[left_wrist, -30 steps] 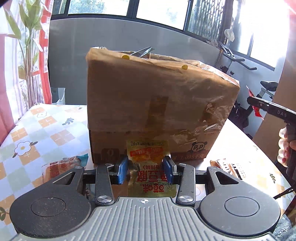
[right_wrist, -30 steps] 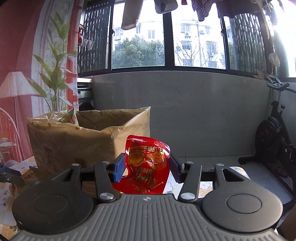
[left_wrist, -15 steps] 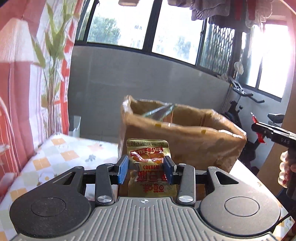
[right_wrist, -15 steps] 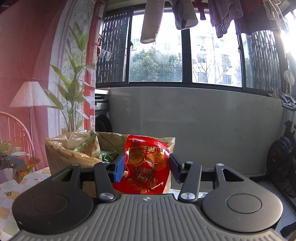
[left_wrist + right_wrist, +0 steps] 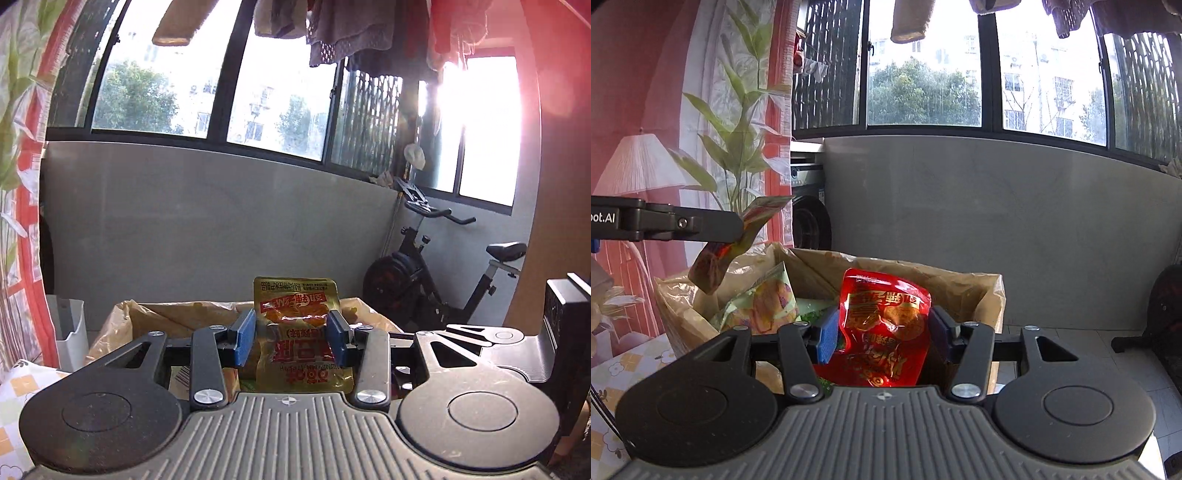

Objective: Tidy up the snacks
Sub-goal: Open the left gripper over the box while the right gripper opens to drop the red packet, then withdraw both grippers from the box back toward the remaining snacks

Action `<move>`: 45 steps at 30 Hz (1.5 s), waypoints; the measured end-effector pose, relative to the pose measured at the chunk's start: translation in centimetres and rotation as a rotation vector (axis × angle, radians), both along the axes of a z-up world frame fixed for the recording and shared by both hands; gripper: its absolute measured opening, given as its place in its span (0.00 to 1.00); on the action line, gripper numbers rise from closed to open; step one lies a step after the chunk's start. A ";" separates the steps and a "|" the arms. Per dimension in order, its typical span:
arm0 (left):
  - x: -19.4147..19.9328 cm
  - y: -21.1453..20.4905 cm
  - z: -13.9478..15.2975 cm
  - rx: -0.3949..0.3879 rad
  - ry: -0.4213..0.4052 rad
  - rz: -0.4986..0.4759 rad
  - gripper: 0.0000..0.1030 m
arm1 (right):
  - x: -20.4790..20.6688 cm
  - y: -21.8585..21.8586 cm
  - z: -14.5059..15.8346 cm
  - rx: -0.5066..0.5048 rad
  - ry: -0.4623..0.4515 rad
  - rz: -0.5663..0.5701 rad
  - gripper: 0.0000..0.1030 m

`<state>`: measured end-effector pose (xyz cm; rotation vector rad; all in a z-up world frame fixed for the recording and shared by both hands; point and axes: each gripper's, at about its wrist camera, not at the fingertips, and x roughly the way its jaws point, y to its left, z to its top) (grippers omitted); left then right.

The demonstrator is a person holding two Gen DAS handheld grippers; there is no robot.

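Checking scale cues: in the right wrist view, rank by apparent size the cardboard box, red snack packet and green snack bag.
1. cardboard box, widest by far.
2. red snack packet; nearest the camera, so inflated.
3. green snack bag; partly hidden, so its order with the packet is unsure.

Left gripper [image 5: 291,338] level above the cardboard box [image 5: 122,325], blue pads [image 5: 245,336] clamped on yellow snack pouch [image 5: 297,332]. Right gripper [image 5: 882,338] level above same box, pinching red snack pouch [image 5: 884,325].

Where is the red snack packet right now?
In the right wrist view, the red snack packet sits clamped in the right tongs, above the open cardboard box.
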<state>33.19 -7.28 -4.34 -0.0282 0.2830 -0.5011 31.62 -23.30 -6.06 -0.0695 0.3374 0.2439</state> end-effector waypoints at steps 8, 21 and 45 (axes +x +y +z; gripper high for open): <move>1.7 -0.2 -2.3 0.021 0.090 0.011 0.57 | -2.4 -0.8 0.3 0.017 -0.023 -0.021 0.60; -6.3 8.5 -2.1 -0.010 0.100 0.188 0.57 | -10.5 -2.4 0.2 0.087 -0.049 -0.051 0.60; -16.0 13.9 -5.0 -0.053 0.200 0.329 0.57 | -18.4 -1.6 -3.7 0.092 0.036 -0.092 0.60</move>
